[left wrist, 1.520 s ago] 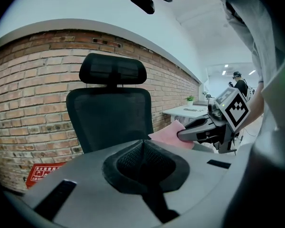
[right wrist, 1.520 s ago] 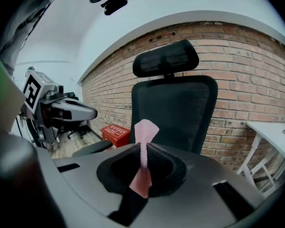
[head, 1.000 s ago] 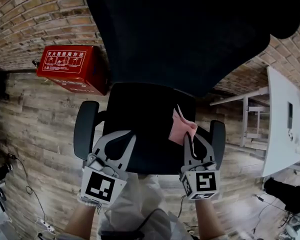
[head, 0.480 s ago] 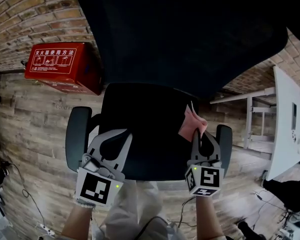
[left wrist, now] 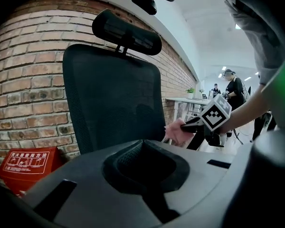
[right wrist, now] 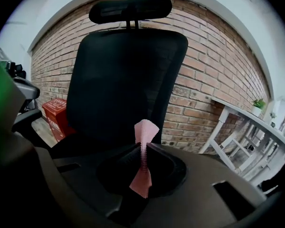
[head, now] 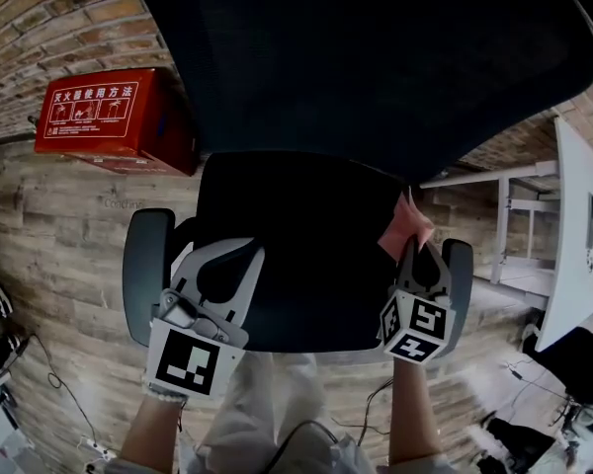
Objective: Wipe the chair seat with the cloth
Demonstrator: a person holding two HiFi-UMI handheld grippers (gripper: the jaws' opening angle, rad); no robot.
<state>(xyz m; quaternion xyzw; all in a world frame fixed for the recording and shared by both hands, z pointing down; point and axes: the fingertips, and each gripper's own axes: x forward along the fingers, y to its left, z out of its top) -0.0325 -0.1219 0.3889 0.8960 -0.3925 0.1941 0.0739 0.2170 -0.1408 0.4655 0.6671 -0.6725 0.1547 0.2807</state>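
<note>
The crumpled pink cloth [head: 407, 227] is pinched in the closed jaws of the right gripper [head: 416, 250], at the right edge of the black padded chair seat [head: 296, 245]. The left gripper [head: 225, 253] hangs over the seat's front left, jaws together and empty.

The pink cloth [head: 407, 227] stands bunched, pinched in the right gripper [head: 414, 249]. It sits at the black chair seat's [head: 296, 255] right edge.

A cloth [head: 407, 227] in the right gripper [head: 416, 248], at the right edge of the seat [head: 296, 235]; left gripper [head: 232, 251] over its front left; box [head: 109, 117] on floor [head: 69, 225], far left.
</note>
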